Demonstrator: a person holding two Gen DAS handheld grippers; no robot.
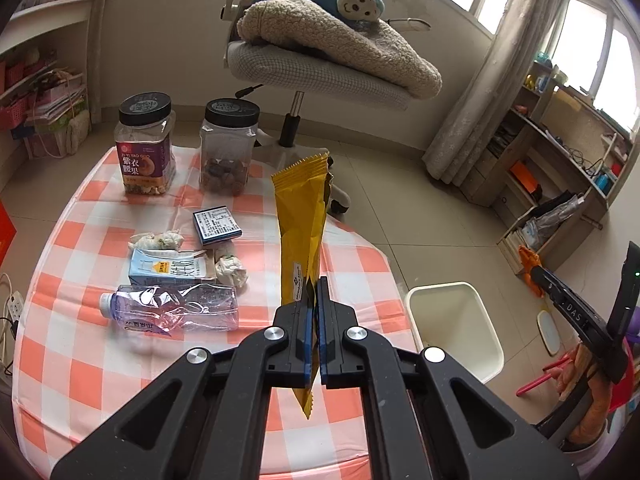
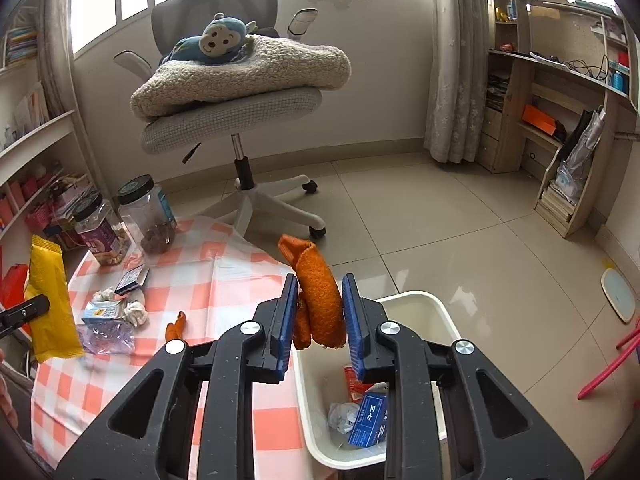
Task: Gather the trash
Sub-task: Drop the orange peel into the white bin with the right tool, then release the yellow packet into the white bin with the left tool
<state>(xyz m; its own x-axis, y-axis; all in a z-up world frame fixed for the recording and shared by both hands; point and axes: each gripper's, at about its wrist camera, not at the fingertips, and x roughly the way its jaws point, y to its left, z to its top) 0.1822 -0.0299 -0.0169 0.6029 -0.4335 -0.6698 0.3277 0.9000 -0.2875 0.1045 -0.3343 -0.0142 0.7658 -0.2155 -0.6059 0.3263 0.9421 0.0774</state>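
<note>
My left gripper is shut on a yellow snack wrapper and holds it upright above the checked table. My right gripper is shut on a curled orange peel over the rim of the white trash bin, which holds paper and a blue packet. The bin shows right of the table in the left wrist view. On the table lie a crushed plastic bottle, a milk carton, crumpled tissues, and a small blue box. Another peel piece lies on the table.
Two black-lidded snack jars stand at the table's far edge. An office chair with a blanket and a toy monkey stands behind. Shelves line both sides. Tiled floor lies to the right.
</note>
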